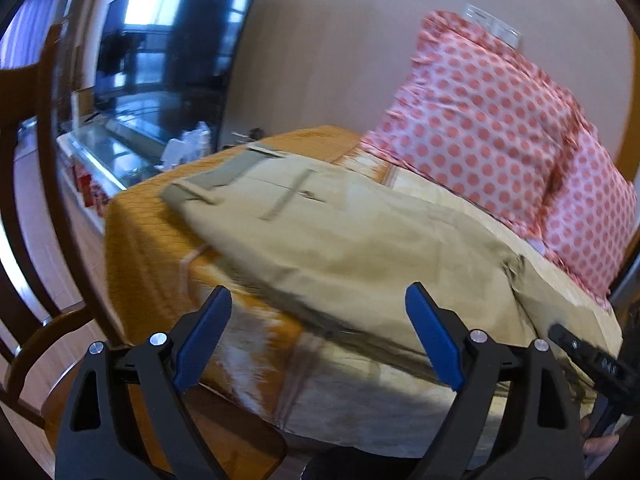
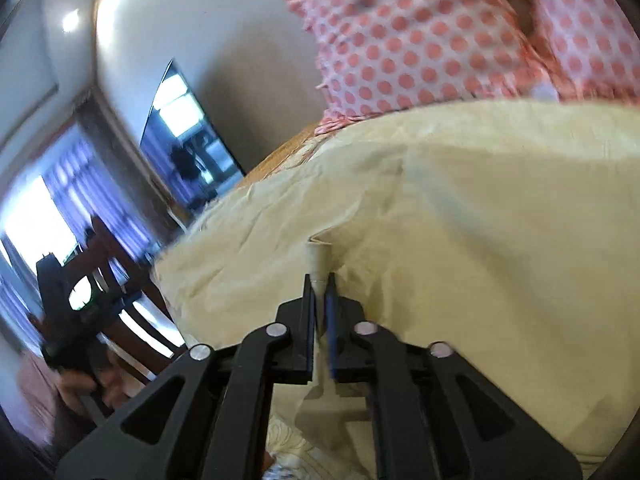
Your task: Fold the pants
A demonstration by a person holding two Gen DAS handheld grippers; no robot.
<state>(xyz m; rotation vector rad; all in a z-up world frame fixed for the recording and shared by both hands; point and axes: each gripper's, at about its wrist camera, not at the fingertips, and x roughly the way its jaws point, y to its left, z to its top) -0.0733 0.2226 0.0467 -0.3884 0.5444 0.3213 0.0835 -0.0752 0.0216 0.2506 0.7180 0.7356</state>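
Observation:
Beige pants point(image 1: 340, 236) lie spread on a bed, waistband and belt loops at the far left end. My left gripper point(image 1: 320, 320) is open and empty, hovering over the near edge of the pants. My right gripper point(image 2: 320, 284) is shut on a pinched fold of the pants point(image 2: 460, 220), with a rolled bit of fabric sticking up between its jaws. The right gripper also shows at the right edge of the left wrist view point(image 1: 592, 360).
The bed has an orange quilted cover point(image 1: 144, 232). Pink polka-dot pillows point(image 1: 492, 120) lean on the wall at the back right. A dark TV point(image 1: 172, 40) on a glass stand and a wooden chair point(image 1: 28, 208) are at the left.

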